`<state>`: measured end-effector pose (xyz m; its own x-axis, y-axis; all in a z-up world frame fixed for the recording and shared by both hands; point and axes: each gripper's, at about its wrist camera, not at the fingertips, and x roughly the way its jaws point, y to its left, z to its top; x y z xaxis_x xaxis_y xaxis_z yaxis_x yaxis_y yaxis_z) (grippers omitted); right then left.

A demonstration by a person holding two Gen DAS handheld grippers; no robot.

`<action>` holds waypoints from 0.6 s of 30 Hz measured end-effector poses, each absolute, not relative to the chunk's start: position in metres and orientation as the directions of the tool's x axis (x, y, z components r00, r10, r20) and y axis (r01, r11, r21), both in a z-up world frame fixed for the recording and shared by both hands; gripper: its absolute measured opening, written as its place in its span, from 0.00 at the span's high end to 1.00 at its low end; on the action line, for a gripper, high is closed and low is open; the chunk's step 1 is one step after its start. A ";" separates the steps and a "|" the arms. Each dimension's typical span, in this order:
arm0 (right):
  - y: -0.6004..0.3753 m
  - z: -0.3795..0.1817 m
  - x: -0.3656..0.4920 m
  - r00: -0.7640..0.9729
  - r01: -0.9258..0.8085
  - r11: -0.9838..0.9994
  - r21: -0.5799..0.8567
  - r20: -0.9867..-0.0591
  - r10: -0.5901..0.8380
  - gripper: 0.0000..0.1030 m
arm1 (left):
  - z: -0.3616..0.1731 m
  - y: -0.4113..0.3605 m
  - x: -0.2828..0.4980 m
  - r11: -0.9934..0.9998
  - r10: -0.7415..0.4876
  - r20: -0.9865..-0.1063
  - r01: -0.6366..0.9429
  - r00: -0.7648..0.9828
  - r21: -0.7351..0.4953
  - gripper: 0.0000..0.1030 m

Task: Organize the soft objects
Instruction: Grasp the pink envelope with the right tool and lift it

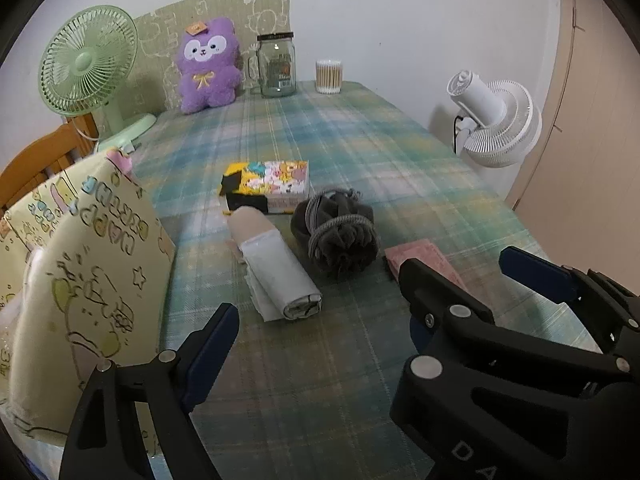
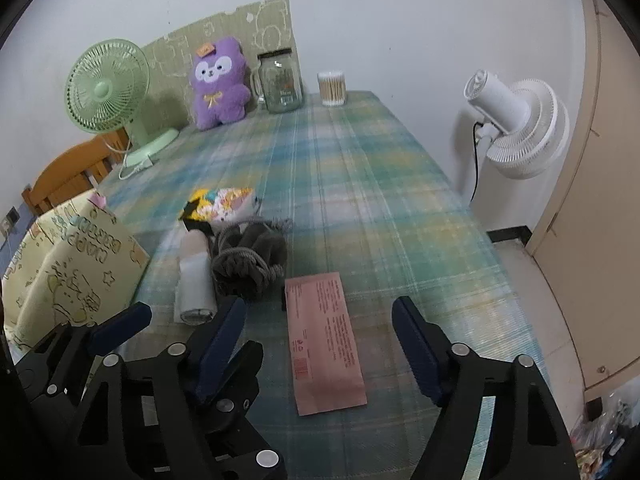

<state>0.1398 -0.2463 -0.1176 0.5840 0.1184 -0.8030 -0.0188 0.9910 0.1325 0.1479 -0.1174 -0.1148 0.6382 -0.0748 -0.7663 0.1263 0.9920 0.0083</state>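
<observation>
On the plaid tablecloth point(image 1: 360, 136) lie a white rolled cloth point(image 1: 280, 276), a dark grey knitted bundle point(image 1: 340, 236), a colourful tissue pack point(image 1: 272, 184) and a flat pink packet point(image 2: 324, 340). A yellow gift bag point(image 1: 80, 280) stands at the left. A purple plush point(image 1: 208, 68) sits at the back. My left gripper point(image 1: 318, 294) hangs open just short of the roll's near end, touching nothing. My right gripper point(image 2: 320, 304) is open above the pink packet, its pads apart from it on both sides.
A green desk fan point(image 1: 88, 60) stands at the back left, with a glass jar point(image 1: 276, 66) and a cotton-swab tub point(image 1: 329, 76) along the wall. A white fan point(image 1: 496, 120) stands beyond the table's right edge. A wooden chair back point(image 1: 44, 160) rises at the left.
</observation>
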 end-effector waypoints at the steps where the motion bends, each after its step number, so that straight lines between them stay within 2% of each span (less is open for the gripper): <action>1: -0.246 -0.120 0.141 0.579 -0.019 0.991 0.133 -0.807 0.119 0.26 | -0.117 -0.117 0.148 0.992 -0.075 -0.769 0.127 0.634 0.008 0.14; 10: -0.243 -0.141 0.148 0.531 -0.014 0.992 0.124 -0.840 0.112 0.41 | -0.131 -0.116 0.151 0.992 -0.064 -0.791 0.128 0.608 0.019 0.15; 15: -0.243 -0.141 0.150 0.535 -0.020 0.994 0.112 -0.838 0.105 0.58 | -0.131 -0.118 0.150 0.992 -0.052 -0.788 0.124 0.614 0.031 0.15; 18: -0.245 -0.141 0.149 0.536 -0.021 0.993 0.120 -0.837 0.113 0.60 | -0.130 -0.119 0.150 0.991 -0.044 -0.785 0.126 0.618 0.044 0.16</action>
<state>0.1490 -0.2454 -0.1414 0.5356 0.1128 -0.8369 -0.0213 0.9925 0.1201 0.1504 -0.1195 -0.1302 0.6183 -0.0441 -0.7847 0.1262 0.9910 0.0438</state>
